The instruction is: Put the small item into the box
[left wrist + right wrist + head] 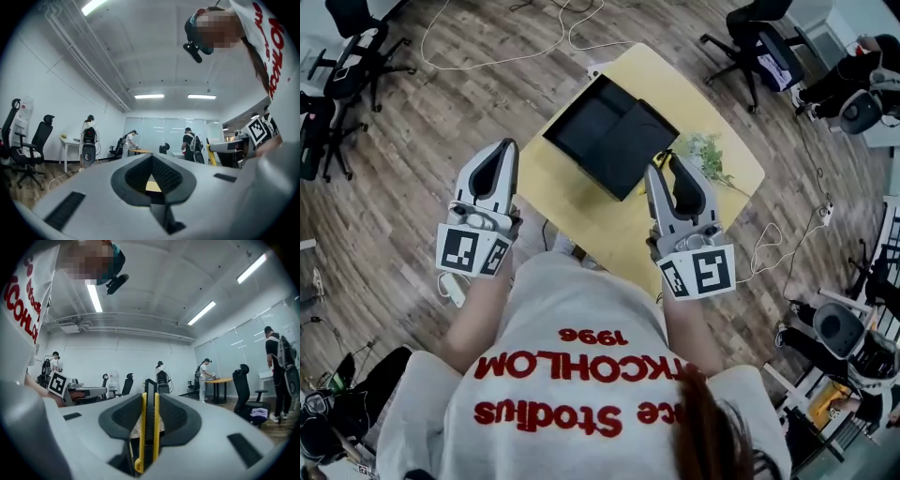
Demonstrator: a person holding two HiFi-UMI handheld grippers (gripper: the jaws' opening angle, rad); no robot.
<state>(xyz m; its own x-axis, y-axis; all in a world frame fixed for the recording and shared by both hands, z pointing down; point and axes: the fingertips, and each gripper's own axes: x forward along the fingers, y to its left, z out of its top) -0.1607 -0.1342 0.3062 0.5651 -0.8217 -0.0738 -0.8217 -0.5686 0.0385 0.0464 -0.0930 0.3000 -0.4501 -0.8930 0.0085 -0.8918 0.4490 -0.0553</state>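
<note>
An open black box (614, 131) lies on the yellow table (581, 202) ahead of me. My right gripper (666, 161) hovers over the table's near right part, just short of the box's right corner. In the right gripper view its jaws (150, 399) are shut on a slim yellow-and-black utility knife (149, 427), which stands upright between the pads. My left gripper (500, 150) is held off the table's left edge, over the floor. Its jaws (152, 157) are shut at the tip with nothing between them.
A green leafy sprig (708, 155) lies on the table right of the box. Office chairs (352, 56) and white cables (502, 52) are on the wooden floor around the table. Several people (190, 143) stand at desks in the room's far part.
</note>
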